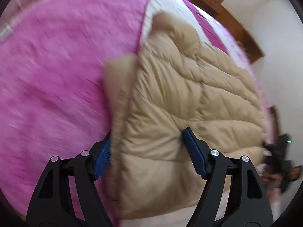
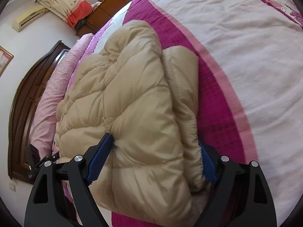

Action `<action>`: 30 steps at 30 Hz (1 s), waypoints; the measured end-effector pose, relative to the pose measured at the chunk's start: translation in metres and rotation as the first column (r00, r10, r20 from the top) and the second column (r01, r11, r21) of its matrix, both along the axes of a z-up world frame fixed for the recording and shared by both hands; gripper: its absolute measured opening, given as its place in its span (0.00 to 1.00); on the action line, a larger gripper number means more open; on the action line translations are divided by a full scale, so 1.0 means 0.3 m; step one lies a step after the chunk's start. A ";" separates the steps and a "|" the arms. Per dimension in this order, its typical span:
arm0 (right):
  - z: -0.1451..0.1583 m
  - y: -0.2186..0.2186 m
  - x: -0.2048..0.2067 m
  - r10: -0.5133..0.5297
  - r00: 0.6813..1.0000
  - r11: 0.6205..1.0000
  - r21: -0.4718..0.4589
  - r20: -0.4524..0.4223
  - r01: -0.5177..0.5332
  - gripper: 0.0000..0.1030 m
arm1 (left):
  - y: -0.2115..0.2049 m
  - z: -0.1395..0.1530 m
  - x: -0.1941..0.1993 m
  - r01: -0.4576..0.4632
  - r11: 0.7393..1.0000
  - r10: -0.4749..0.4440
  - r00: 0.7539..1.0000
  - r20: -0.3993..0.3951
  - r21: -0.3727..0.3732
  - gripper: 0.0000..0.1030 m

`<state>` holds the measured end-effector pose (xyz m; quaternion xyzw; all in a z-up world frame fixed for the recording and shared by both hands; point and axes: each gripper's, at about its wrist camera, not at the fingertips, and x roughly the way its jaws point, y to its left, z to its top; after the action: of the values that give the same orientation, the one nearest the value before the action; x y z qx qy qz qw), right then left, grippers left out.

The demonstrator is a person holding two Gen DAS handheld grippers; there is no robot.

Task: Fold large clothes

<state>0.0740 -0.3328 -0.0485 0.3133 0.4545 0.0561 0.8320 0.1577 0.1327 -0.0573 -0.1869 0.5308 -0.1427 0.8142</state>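
Observation:
A beige quilted puffer jacket (image 1: 189, 87) lies bunched in a thick fold on the pink and white bedspread (image 1: 56, 66). My left gripper (image 1: 147, 132) is shut on the near edge of the jacket, its blue pads (image 1: 195, 151) pressing into the padding from both sides. In the right wrist view the same jacket (image 2: 117, 87) fills the jaws of my right gripper (image 2: 154, 139). That gripper's left pad (image 2: 100, 157) dents the fabric, and a rolled edge of the jacket half covers the other pad. The left wrist view is blurred.
The bedspread (image 2: 246, 47) spreads wide to the right of the jacket. A dark wooden headboard (image 2: 28, 98) and pink pillows (image 2: 56, 94) lie left of it. Wooden furniture (image 1: 227, 13) stands against the white wall. A dark device with a green light (image 1: 280, 151) shows at the bed's edge.

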 end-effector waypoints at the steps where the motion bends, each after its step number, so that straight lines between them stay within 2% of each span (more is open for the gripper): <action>1: 0.001 0.004 -0.002 -0.001 1.000 1.000 0.007 0.006 0.001 0.74 | 0.004 -0.007 0.000 -0.002 1.000 0.002 1.000 -0.006 -0.025 0.56; 2: 0.006 0.002 -0.009 -0.005 1.000 1.000 0.020 0.013 0.005 0.61 | 0.009 -0.007 -0.001 -0.003 0.999 0.002 1.000 -0.006 -0.042 0.51; 3: 0.011 0.000 -0.013 -0.006 1.000 0.999 0.036 0.021 0.005 0.48 | 0.015 -0.002 -0.005 -0.003 0.998 0.002 1.000 -0.004 -0.065 0.42; 5: 0.032 -0.006 -0.036 0.001 0.999 0.998 0.064 0.045 -0.003 0.36 | 0.017 0.013 -0.017 0.010 0.997 -0.010 1.000 0.002 -0.076 0.33; 6: 0.048 -0.009 -0.047 0.008 0.998 0.998 0.069 0.056 -0.012 0.30 | 0.012 0.027 -0.028 0.022 0.997 -0.022 1.000 0.006 -0.076 0.29; 9: 0.102 -0.017 -0.088 0.017 0.997 0.998 0.065 0.078 -0.023 0.25 | -0.018 0.065 -0.059 0.050 0.997 -0.050 0.999 -0.001 -0.056 0.26; 16: 0.173 -0.085 -0.228 -0.002 0.999 1.000 -0.003 0.047 0.002 0.25 | -0.151 0.109 -0.171 0.159 0.987 -0.159 0.987 -0.028 0.011 0.27; 20: 0.167 -0.104 -0.312 -0.017 0.999 0.998 -0.052 0.031 0.018 0.26 | -0.217 0.115 -0.220 0.182 0.981 -0.181 0.983 -0.022 0.063 0.35; 22: 0.144 -0.096 -0.330 -0.011 1.000 0.996 -0.085 0.023 0.012 0.34 | -0.255 0.121 -0.240 0.187 0.969 -0.191 0.981 0.009 0.161 0.42; 24: 0.124 -0.092 -0.342 -0.028 1.000 0.994 -0.103 0.014 0.029 0.46 | -0.279 0.132 -0.246 0.195 0.954 -0.204 0.979 0.018 0.228 0.46; 26: 0.122 -0.094 -0.354 -0.042 0.999 0.995 -0.093 0.019 0.043 0.49 | -0.285 0.158 -0.243 0.201 0.942 -0.215 0.976 0.021 0.270 0.49; 27: 0.125 -0.096 -0.358 -0.042 0.999 0.995 -0.091 0.026 0.044 0.57 | -0.276 0.178 -0.249 0.204 0.935 -0.221 0.975 0.028 0.291 0.49; 30: 0.134 -0.112 -0.369 -0.044 0.998 0.993 -0.106 0.044 0.048 0.65 | -0.242 0.252 -0.284 0.202 0.926 -0.233 0.971 0.062 0.318 0.55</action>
<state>-0.0367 -0.3665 -0.0085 0.2775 0.4319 0.0192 0.8579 0.0723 0.0600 0.0185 0.0101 0.5233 -0.1563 0.8376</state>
